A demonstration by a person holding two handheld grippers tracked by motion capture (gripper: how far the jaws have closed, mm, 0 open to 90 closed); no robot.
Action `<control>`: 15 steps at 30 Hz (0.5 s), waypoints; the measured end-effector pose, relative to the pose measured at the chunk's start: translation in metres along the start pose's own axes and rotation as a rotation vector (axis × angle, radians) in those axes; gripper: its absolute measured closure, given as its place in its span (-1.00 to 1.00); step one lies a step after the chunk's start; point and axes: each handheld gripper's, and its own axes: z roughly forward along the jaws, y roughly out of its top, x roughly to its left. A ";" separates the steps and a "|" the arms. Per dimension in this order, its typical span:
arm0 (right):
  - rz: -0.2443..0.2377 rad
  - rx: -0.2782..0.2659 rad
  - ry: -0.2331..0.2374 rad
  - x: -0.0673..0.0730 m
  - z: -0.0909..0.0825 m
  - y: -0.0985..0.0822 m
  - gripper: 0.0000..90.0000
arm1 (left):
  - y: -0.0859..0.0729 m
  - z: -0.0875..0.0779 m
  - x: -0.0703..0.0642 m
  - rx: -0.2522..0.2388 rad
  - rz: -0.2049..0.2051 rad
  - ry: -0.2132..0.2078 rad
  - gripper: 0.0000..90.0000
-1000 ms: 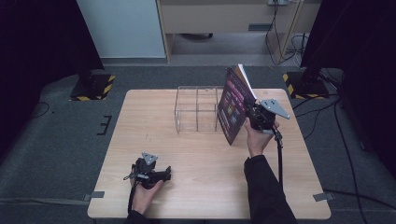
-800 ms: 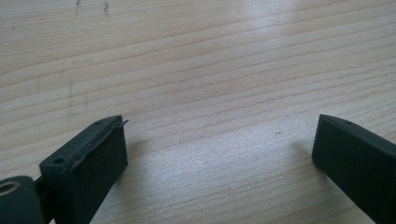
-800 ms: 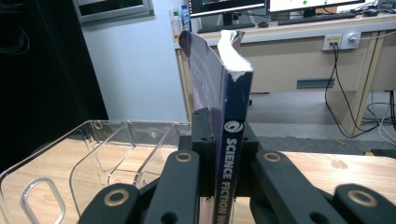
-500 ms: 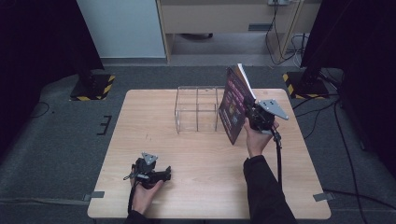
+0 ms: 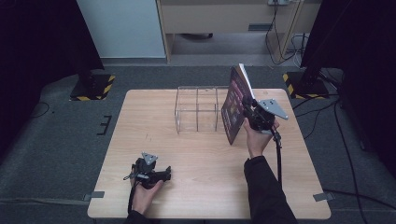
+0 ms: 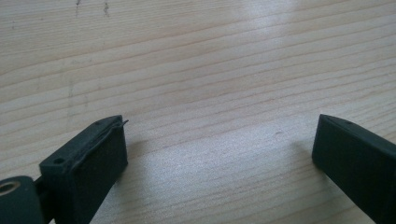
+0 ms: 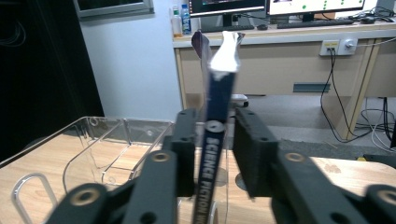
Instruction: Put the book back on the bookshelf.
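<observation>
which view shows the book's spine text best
The right gripper view: the book stands upright between the right gripper jaws, which have just been opening, its spine reading SCIENCE FICTION. The high view shows its dark cover, lettering unreadable.

Light wood table on grey carpet, not much on it

Pale pine-looking top with visible grain, a few faint scuffs near the left side in the left gripper view. Toward the far edge sits a clear acrylic divider rack with several upright slots, standing square on the wood. Just beside its right end a dark-covered book stands on its bottom edge, tilted, with its spine reading "SCIENCE FICTION" in the right gripper view. Down at the near-left part of the top, the left gripper rests right on the wood, jaws spread wide with bare table between them. The rest of the top is plain wood.
</observation>
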 end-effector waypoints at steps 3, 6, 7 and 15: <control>0.009 -0.005 0.000 -0.002 -0.001 0.001 0.25 | 0.000 0.000 0.000 0.000 0.000 0.000 -0.95; 0.021 0.000 0.002 -0.004 -0.001 0.002 0.04 | 0.000 0.000 0.000 0.000 0.000 0.000 -0.95; 0.026 0.006 0.005 -0.005 -0.001 0.002 -0.03 | 0.000 0.000 0.000 0.000 0.000 0.000 -0.95; 0.038 0.054 0.056 -0.011 -0.007 0.004 -0.39 | 0.000 0.000 0.000 0.000 0.000 0.000 -0.95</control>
